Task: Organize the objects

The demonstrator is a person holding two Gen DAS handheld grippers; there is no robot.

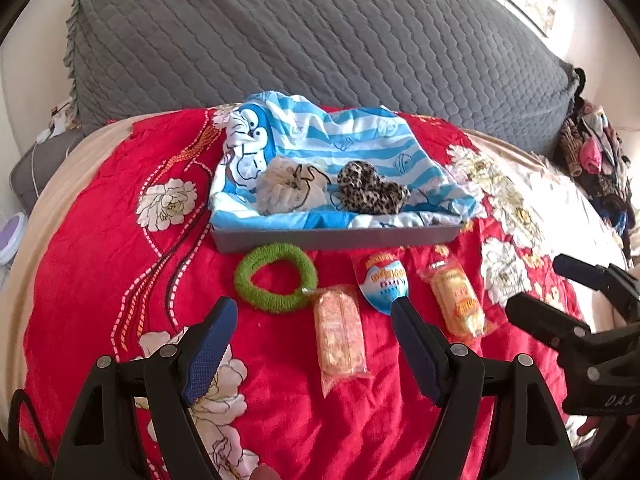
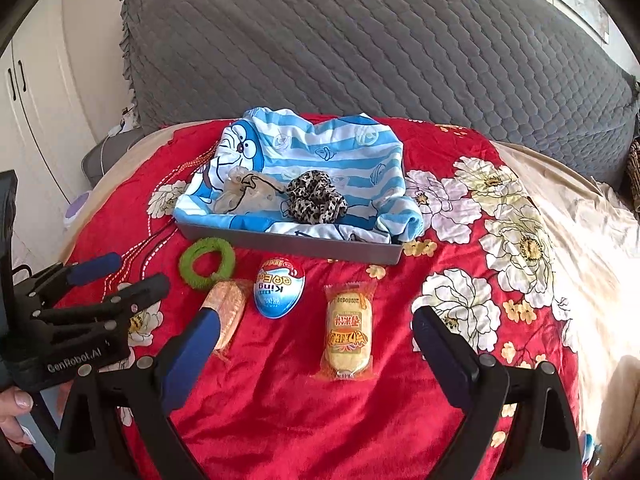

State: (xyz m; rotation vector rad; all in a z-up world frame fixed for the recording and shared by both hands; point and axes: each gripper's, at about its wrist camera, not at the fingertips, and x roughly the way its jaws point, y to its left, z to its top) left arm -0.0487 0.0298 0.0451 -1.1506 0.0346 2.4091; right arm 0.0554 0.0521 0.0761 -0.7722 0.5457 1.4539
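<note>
A: Left wrist view: your left tool (image 1: 314,318) hangs spread and empty over the pink snack pack (image 1: 340,334) on the bed (image 1: 100,280); right tool (image 2: 316,328) likewise.

B: It looks light, crinkly and crushable; pinch it gently across the middle.

green scrunchie (image 1: 276,278) lies beside grey tray (image 1: 336,238) on bedspread (image 1: 100,248).

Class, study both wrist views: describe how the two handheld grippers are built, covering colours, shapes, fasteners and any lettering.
Both are black plastic. The left gripper and right gripper each have two angular fingers with triangular cut-outs, round silver bolts, and textured dark blue pads on the inner faces. Seen from the right wrist, the left gripper's body carries white lettering, "GenRobot.AI". From the left wrist, the right one shows "DAS".
</note>
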